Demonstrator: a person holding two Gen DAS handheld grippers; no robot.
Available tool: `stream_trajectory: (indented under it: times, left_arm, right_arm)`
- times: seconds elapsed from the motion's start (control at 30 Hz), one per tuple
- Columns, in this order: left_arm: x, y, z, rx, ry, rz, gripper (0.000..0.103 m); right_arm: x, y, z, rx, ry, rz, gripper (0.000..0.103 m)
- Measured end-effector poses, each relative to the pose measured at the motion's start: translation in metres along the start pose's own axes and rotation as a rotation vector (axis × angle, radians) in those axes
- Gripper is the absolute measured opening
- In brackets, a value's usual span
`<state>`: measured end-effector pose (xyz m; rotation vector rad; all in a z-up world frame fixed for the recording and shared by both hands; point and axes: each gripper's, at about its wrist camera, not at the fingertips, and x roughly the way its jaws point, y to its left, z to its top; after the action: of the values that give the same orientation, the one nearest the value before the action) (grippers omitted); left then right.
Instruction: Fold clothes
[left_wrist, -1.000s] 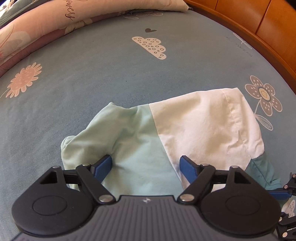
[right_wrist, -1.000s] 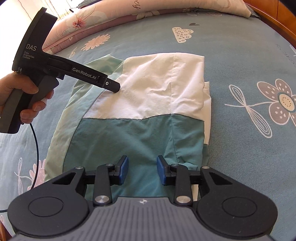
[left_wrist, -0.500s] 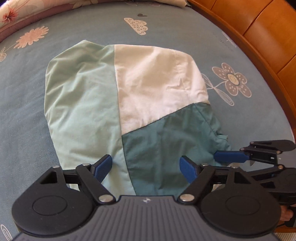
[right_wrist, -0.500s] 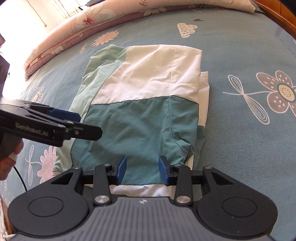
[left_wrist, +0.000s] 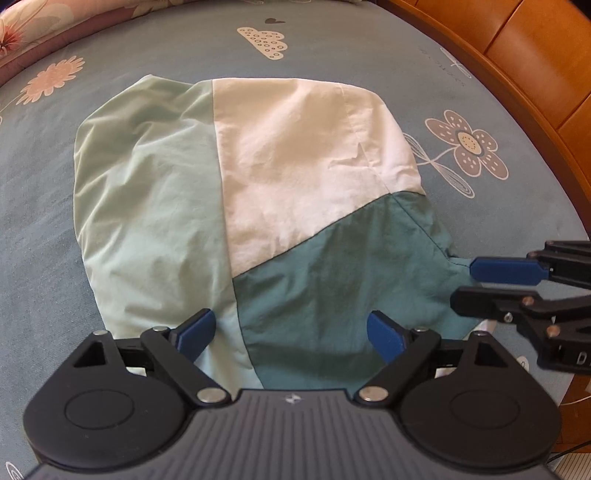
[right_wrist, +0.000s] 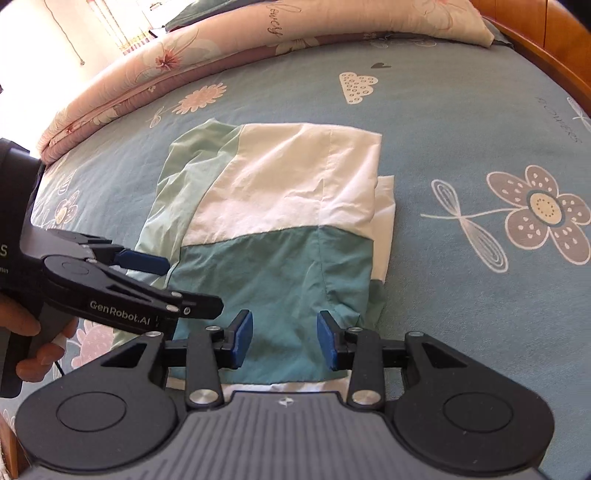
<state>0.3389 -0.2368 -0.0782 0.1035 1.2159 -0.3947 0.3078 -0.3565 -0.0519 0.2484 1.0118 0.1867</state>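
Observation:
A folded garment (left_wrist: 258, 206) in pale mint, white and dark teal panels lies flat on the blue bedsheet; it also shows in the right wrist view (right_wrist: 280, 221). My left gripper (left_wrist: 290, 332) is open and empty, hovering over the garment's near edge where mint meets teal. My right gripper (right_wrist: 284, 339) is open and empty over the teal near edge. The right gripper's fingers (left_wrist: 502, 269) show at the garment's right edge in the left wrist view. The left gripper (right_wrist: 159, 280) shows beside the garment's left edge in the right wrist view.
The bedsheet (left_wrist: 369, 55) has flower and cloud prints. A rolled pink floral quilt (right_wrist: 184, 62) lies along the far side. A wooden bed frame (left_wrist: 535, 74) borders the right. A hand (right_wrist: 33, 354) holds the left gripper's handle.
The left gripper pulled back from over the white and mint panels to the garment's near edge. The right gripper opened a little wider and stayed over the teal edge.

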Motion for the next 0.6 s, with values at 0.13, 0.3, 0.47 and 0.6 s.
stream_trajectory:
  times: [0.13,0.3,0.47,0.6]
  left_arm:
    - [0.0,-0.002,0.0,0.006,0.003,-0.012,0.088]
    - [-0.007,-0.004,0.002,0.006,-0.001,-0.025,0.086]
    - [-0.016,-0.007,0.007,-0.002,0.004,-0.028,0.085]
    - [-0.02,-0.014,0.009,-0.009,0.002,-0.042,0.085]
  right_arm:
    - [0.003,-0.018,0.03,0.077,-0.062,0.003,0.05]
    - [0.039,-0.04,0.061,0.18,-0.123,0.061,0.056]
    - [0.081,-0.065,0.076,0.339,-0.108,0.109,0.058]
    - [0.097,-0.076,0.073,0.411,-0.087,0.13,0.059]
